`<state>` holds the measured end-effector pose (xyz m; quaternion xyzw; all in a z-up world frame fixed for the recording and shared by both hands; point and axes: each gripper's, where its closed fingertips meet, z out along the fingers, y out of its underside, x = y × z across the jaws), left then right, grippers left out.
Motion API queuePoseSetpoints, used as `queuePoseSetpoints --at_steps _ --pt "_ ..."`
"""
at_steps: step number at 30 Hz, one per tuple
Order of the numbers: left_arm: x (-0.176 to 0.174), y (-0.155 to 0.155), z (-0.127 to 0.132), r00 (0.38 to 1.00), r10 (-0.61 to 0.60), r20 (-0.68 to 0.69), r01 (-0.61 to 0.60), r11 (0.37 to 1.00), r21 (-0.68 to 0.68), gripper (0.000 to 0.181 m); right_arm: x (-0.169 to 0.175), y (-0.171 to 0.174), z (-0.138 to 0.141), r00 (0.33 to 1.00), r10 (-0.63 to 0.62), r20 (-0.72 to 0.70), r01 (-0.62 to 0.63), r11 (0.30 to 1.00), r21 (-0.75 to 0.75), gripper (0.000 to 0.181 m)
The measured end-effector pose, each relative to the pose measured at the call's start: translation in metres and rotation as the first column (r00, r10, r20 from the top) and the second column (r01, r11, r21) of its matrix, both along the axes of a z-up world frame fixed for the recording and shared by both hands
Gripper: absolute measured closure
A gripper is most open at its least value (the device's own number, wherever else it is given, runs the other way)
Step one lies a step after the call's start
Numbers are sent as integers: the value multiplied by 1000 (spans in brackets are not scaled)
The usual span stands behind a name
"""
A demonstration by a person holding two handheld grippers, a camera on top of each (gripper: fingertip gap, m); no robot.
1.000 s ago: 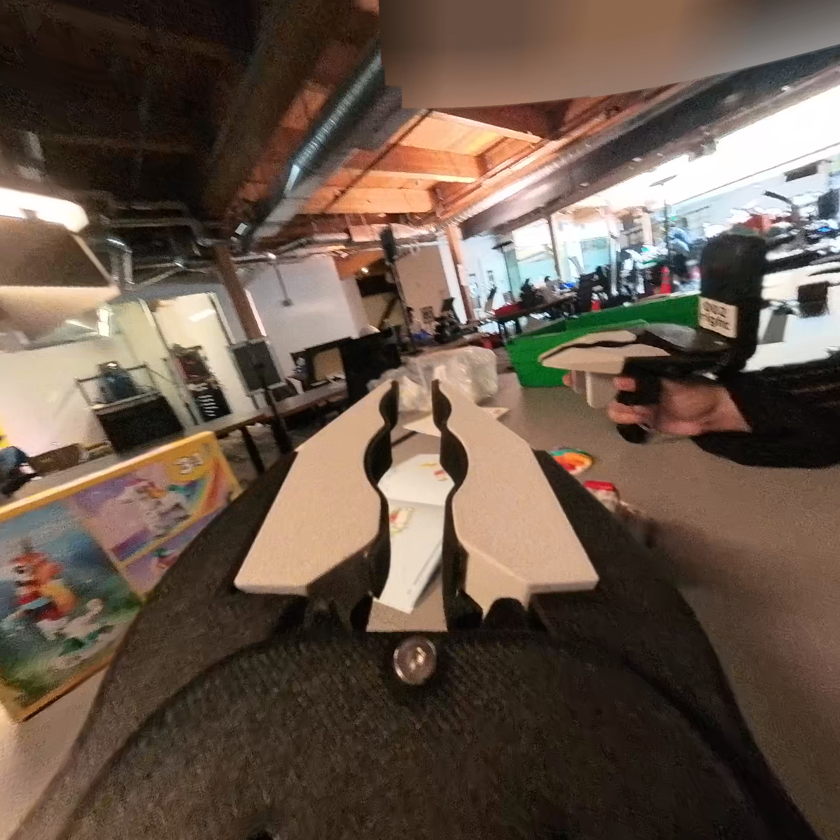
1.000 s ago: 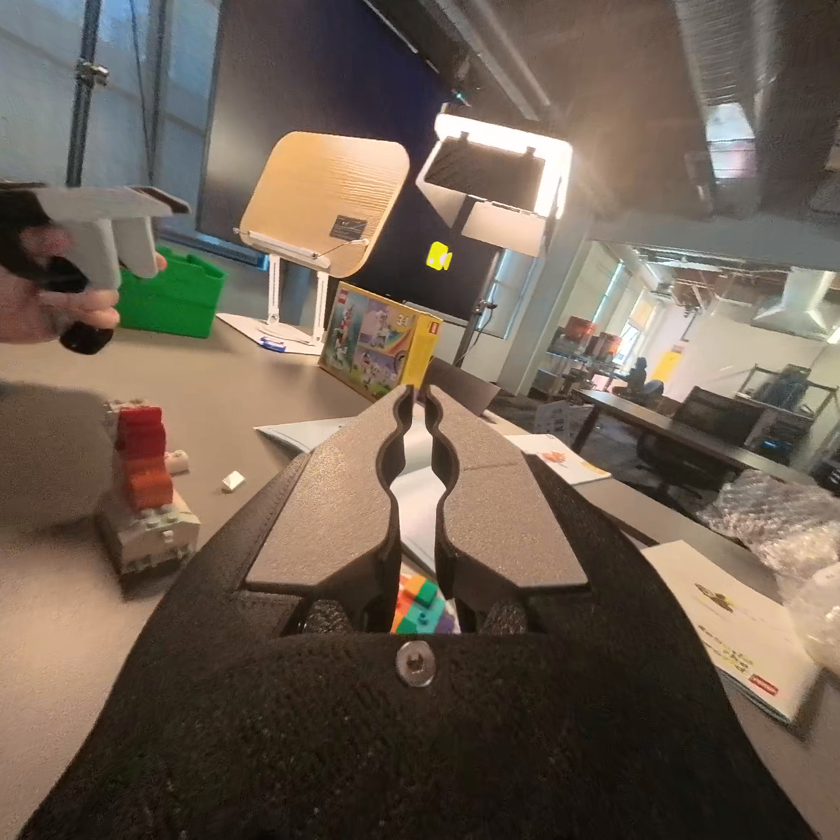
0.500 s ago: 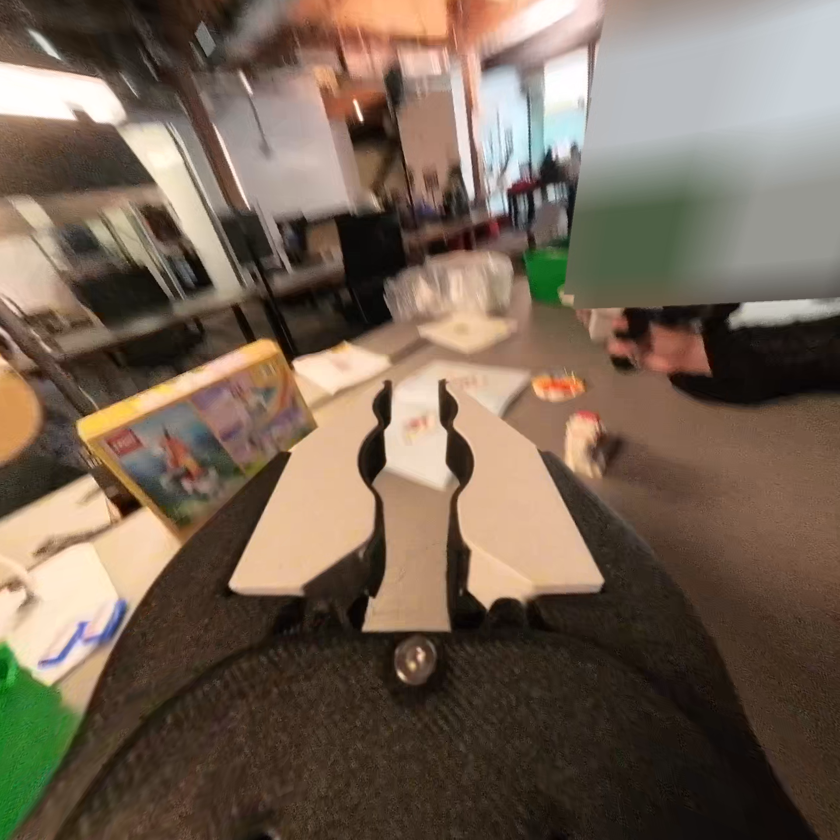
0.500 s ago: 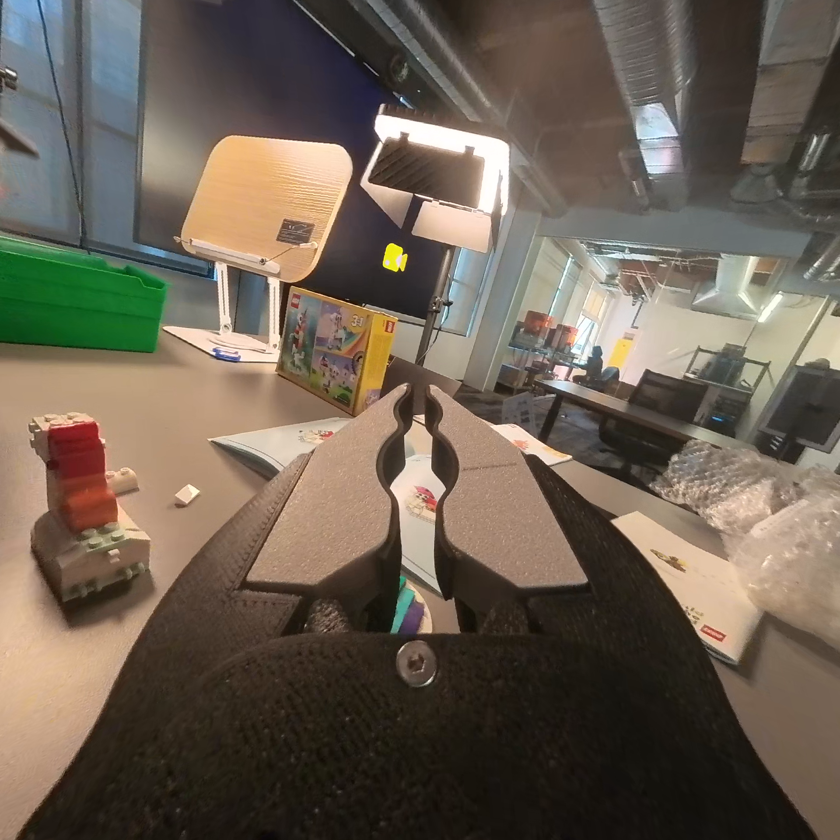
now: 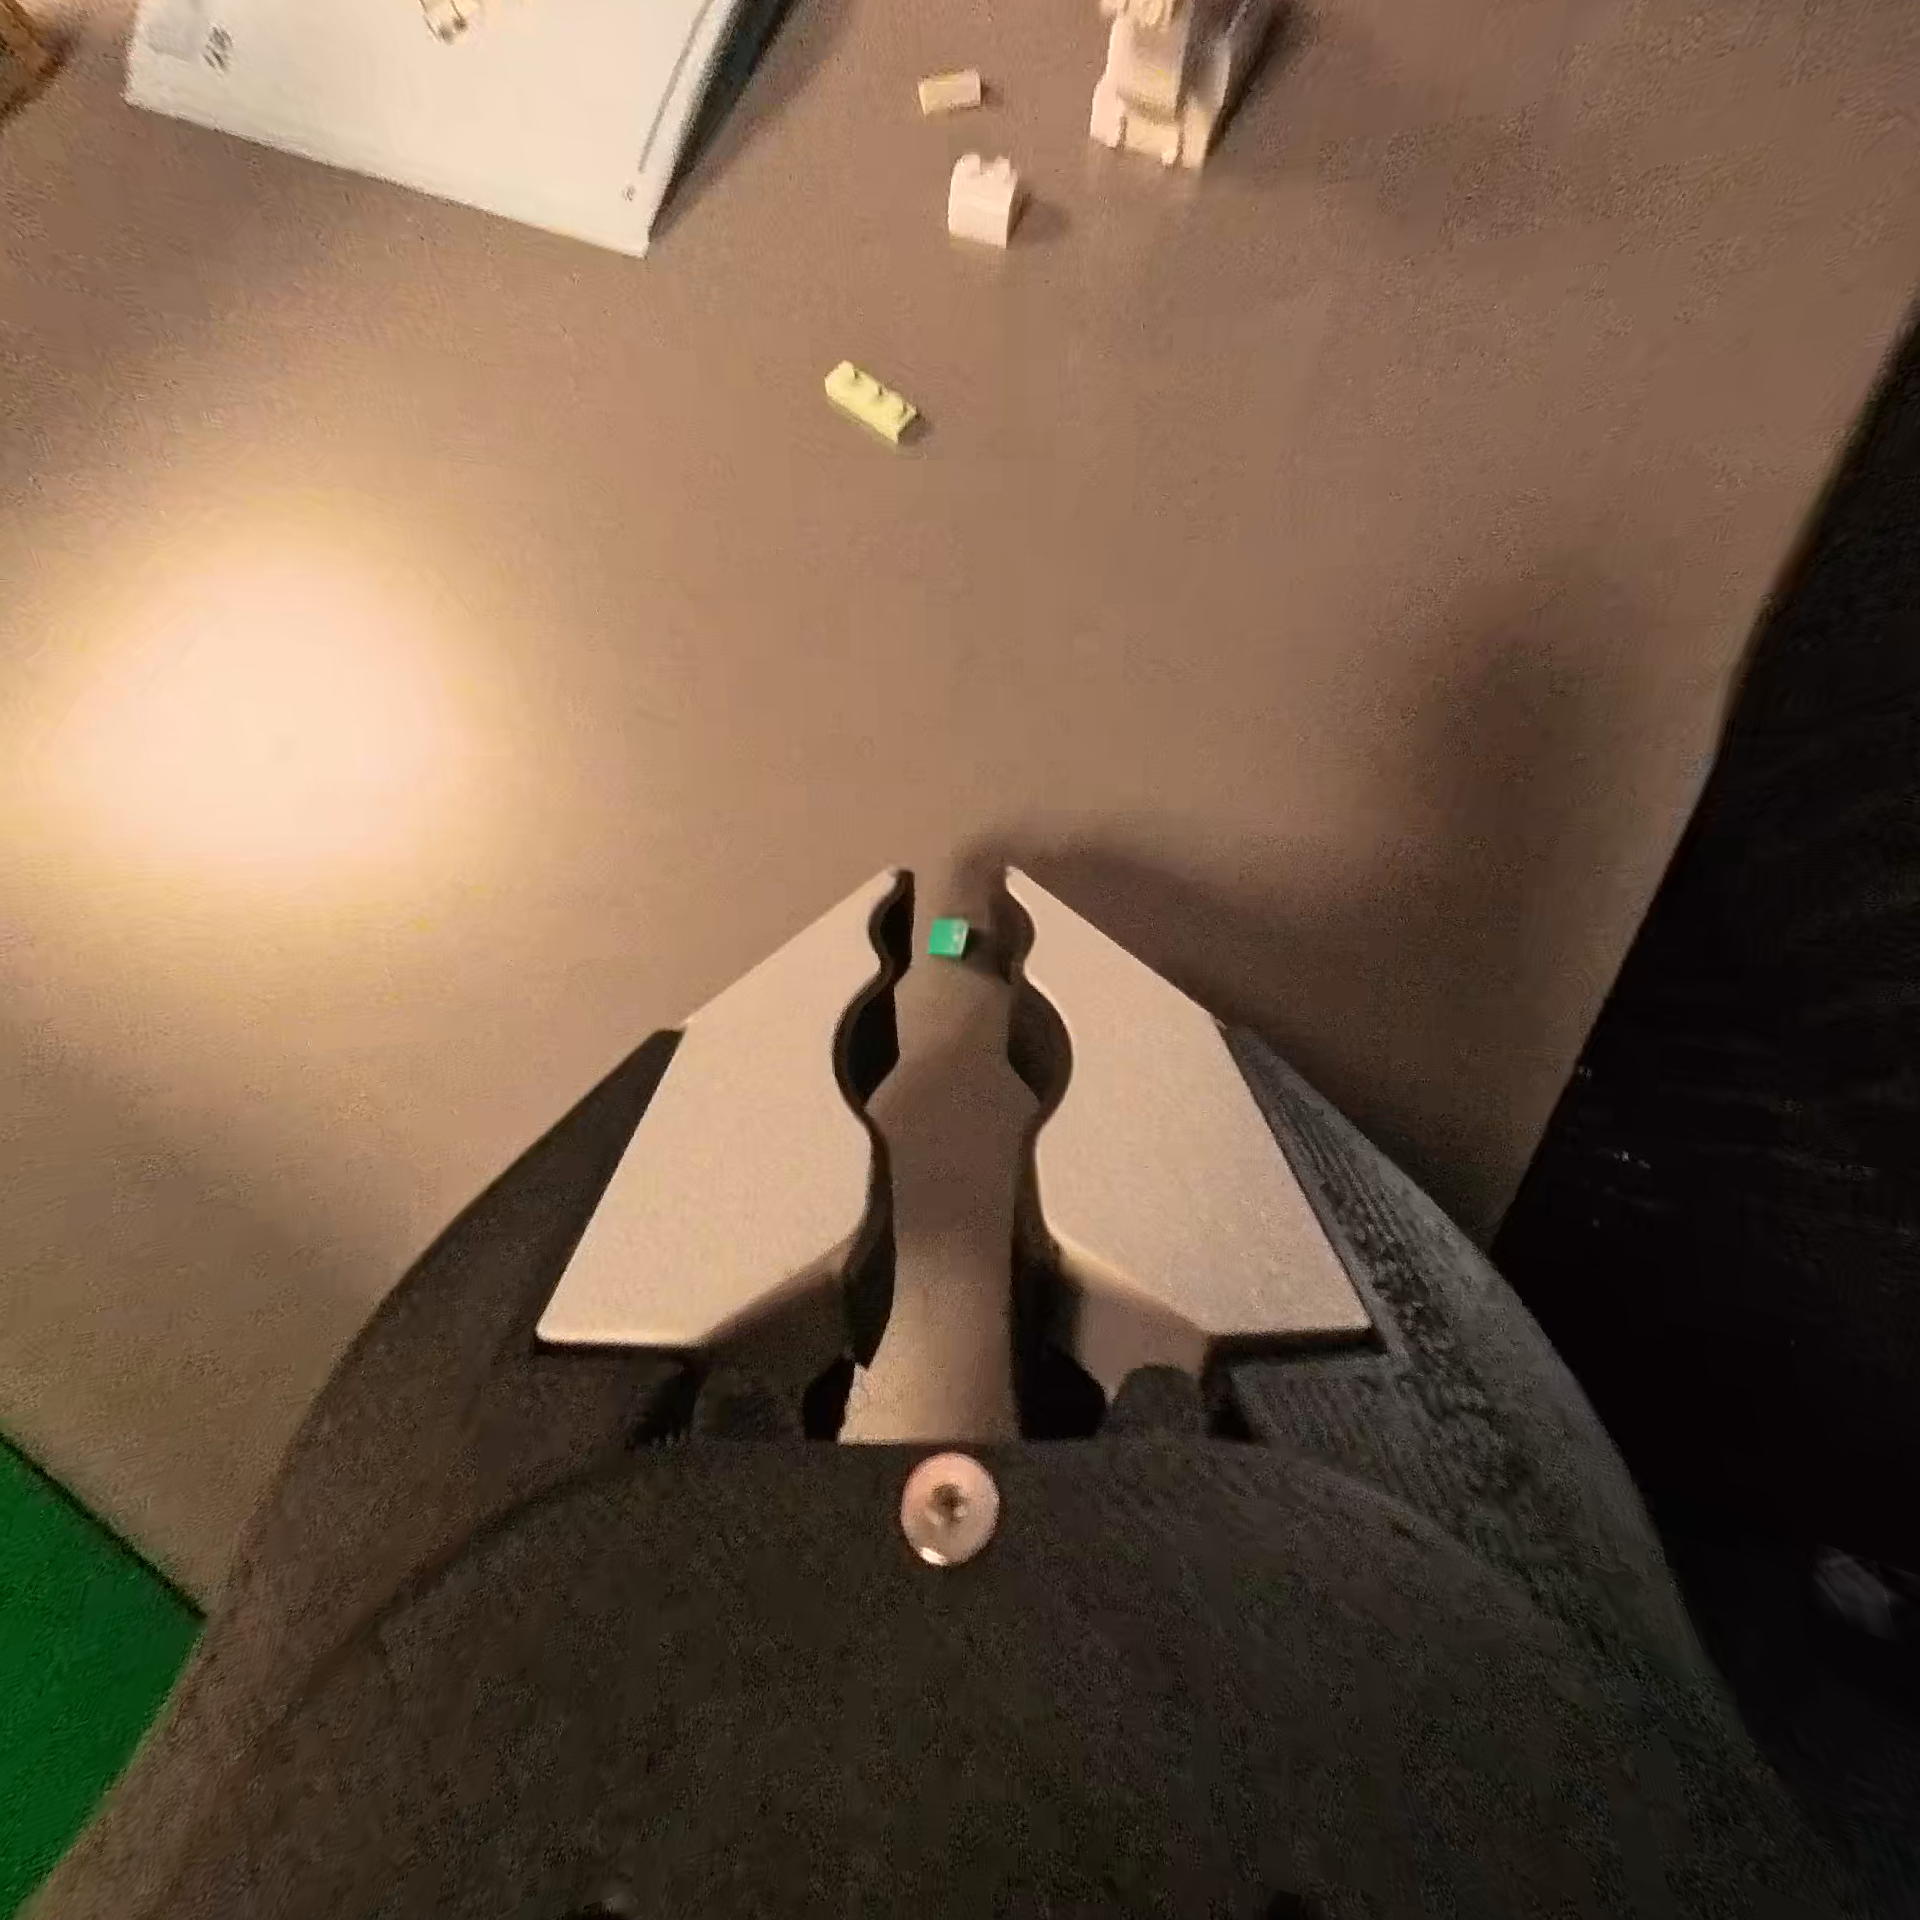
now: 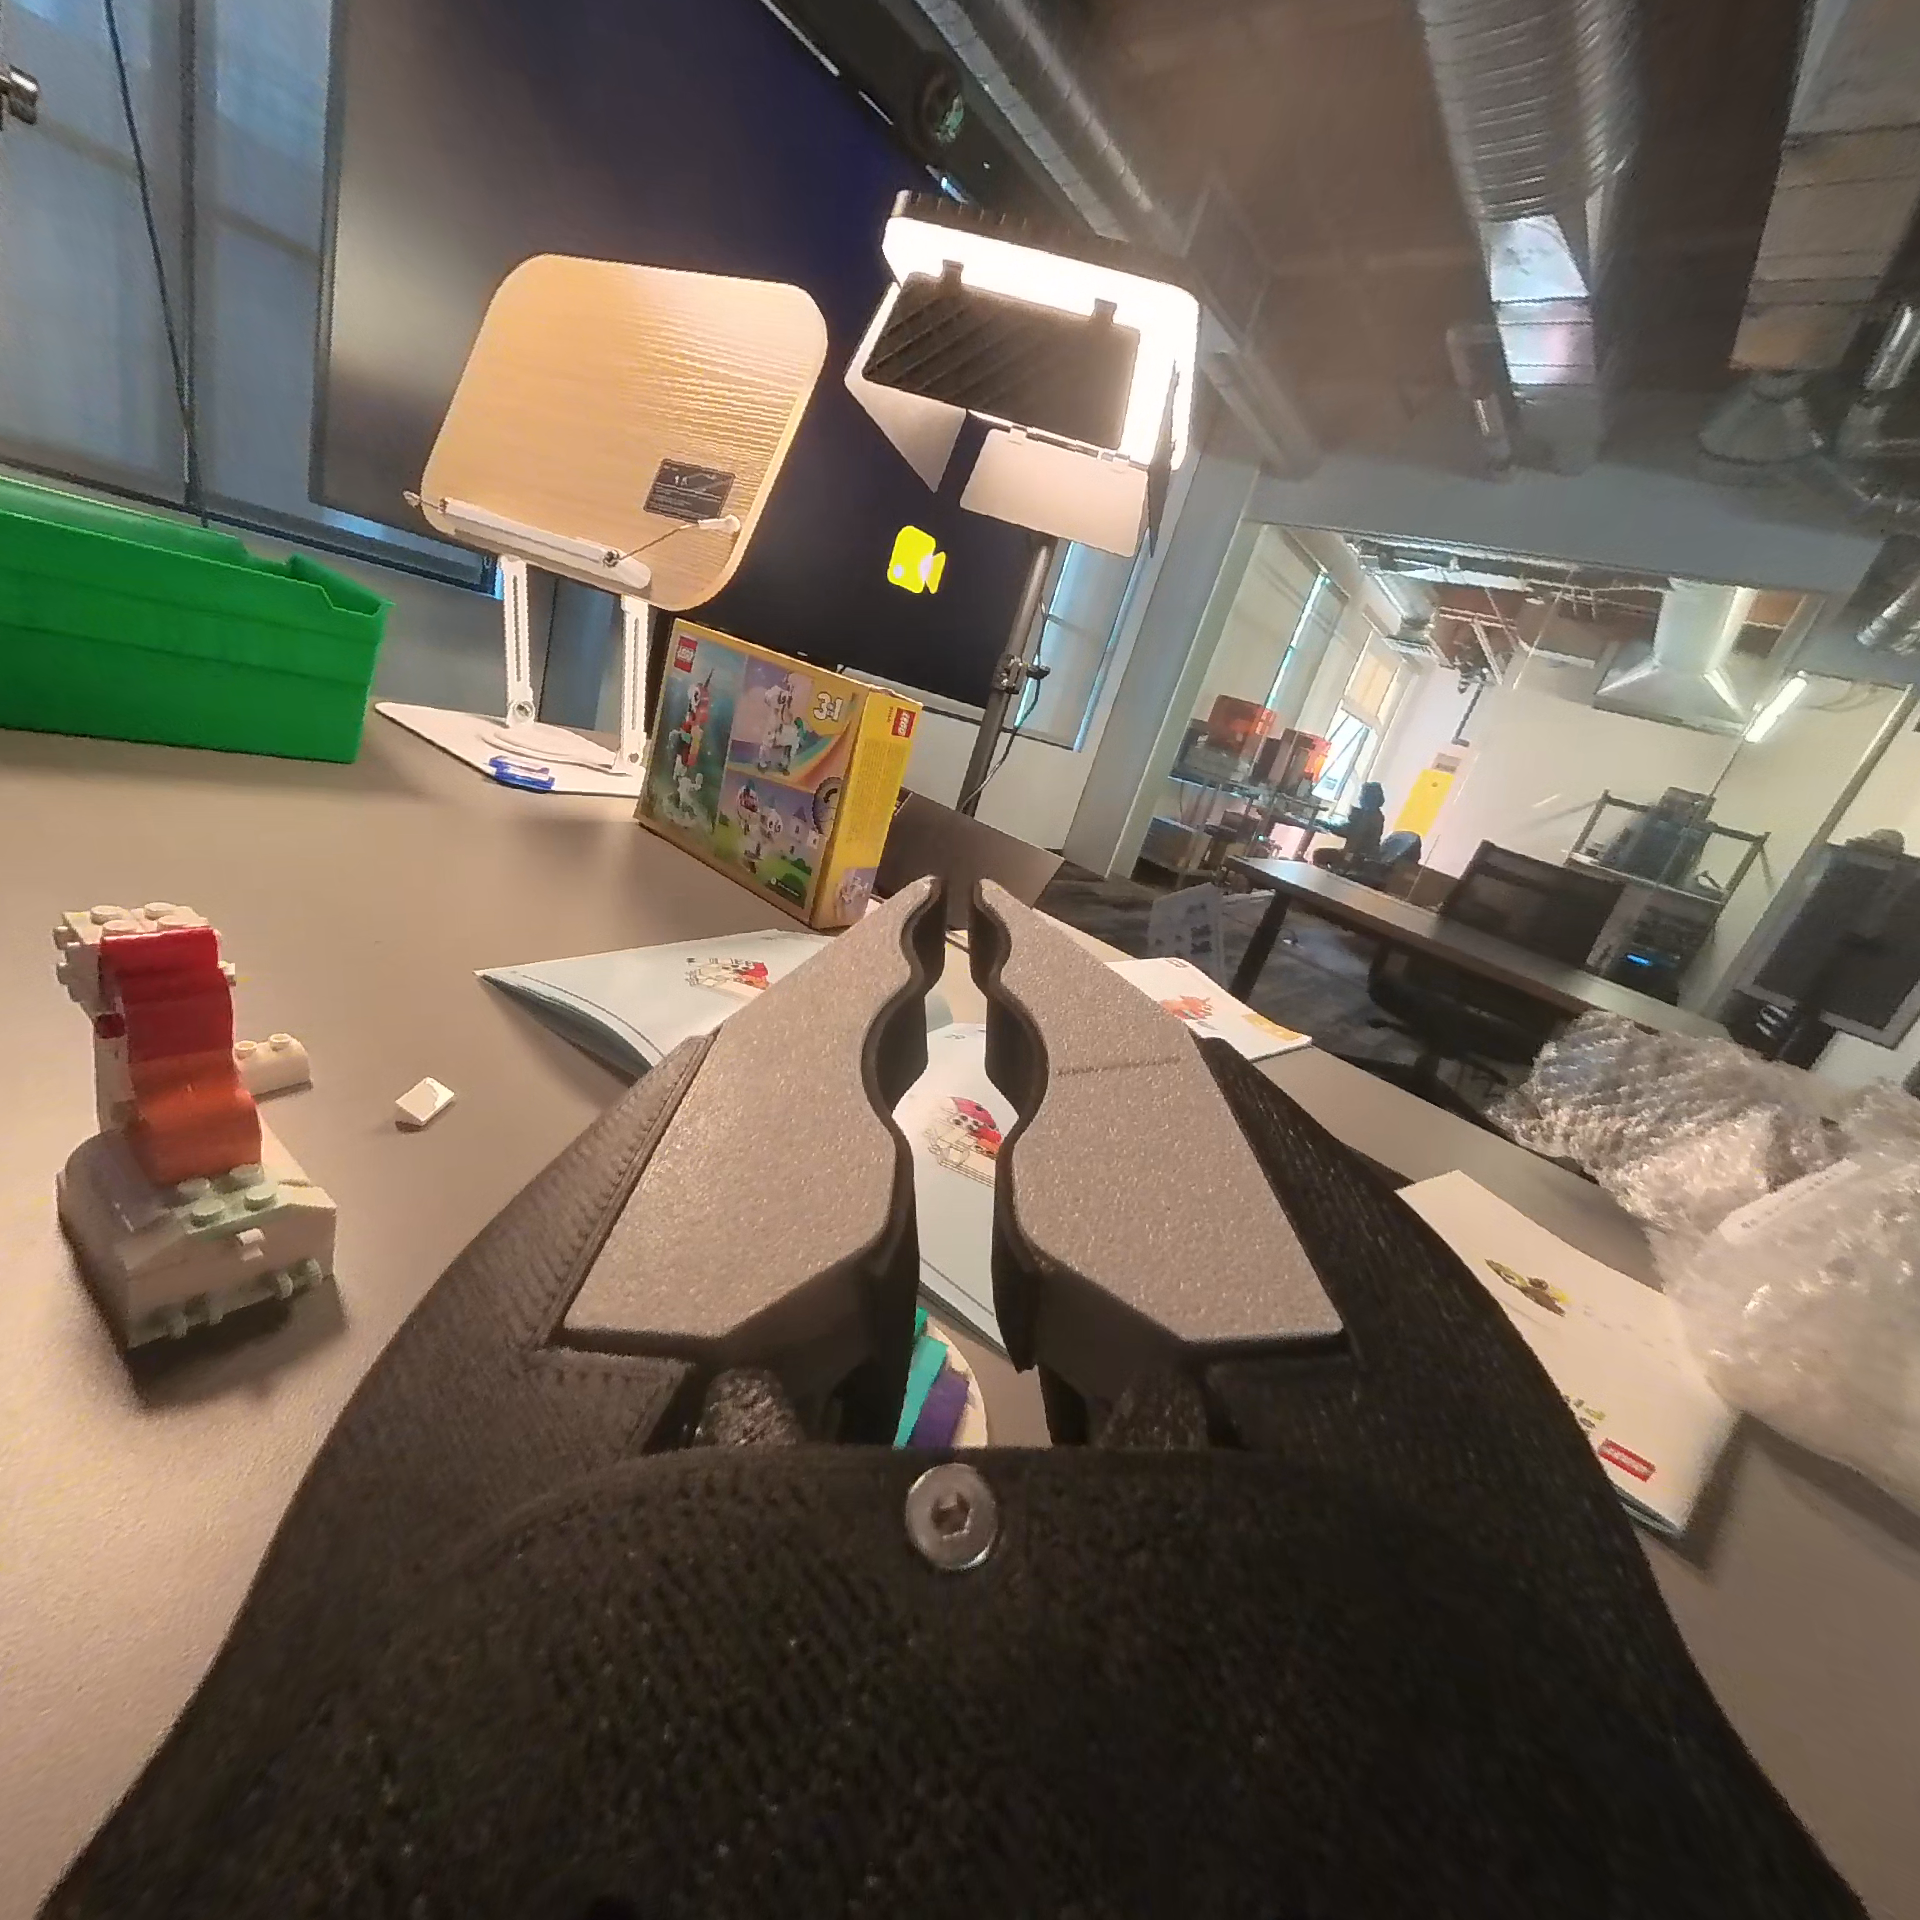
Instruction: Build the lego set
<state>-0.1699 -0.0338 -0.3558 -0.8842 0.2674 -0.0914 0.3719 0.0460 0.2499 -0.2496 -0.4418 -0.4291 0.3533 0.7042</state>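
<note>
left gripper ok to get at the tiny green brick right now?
Probably yes. The left gripper points down at the table with its jaws apart, and the tiny green brick lies alone between the tips, nothing blocking. Height above it is unclear.

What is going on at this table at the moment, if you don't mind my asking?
A person is building a lego set with two hand-held claws. The left claw points down at the grey table, open around a tiny green brick. The right claw hangs nearly closed and empty, beside the half-built white and red lego model.
</note>
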Motion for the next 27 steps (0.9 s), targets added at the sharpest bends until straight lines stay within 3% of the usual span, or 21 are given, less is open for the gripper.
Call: queuePoseSetpoints --at_steps 4,15,22,27 --pt "-7 -5 -20 999 8 -39 -11 996 -89 163 -2 -1 -1 1000 3 11 -3 1000 8 180" --pt "-5 3 -20 1000 11 19 -9 997 -72 174 -6 -4 -4 999 9 36 -10 1000 28 180" --pt "14 67 -9 998 -68 12 68 997 46 175 -7 -4 -5 999 2 47 -4 999 43 180" --pt "23 120 -14 992 -128 -20 129 991 24 174 -7 -3 -5 999 -4 50 2 999 46 180"
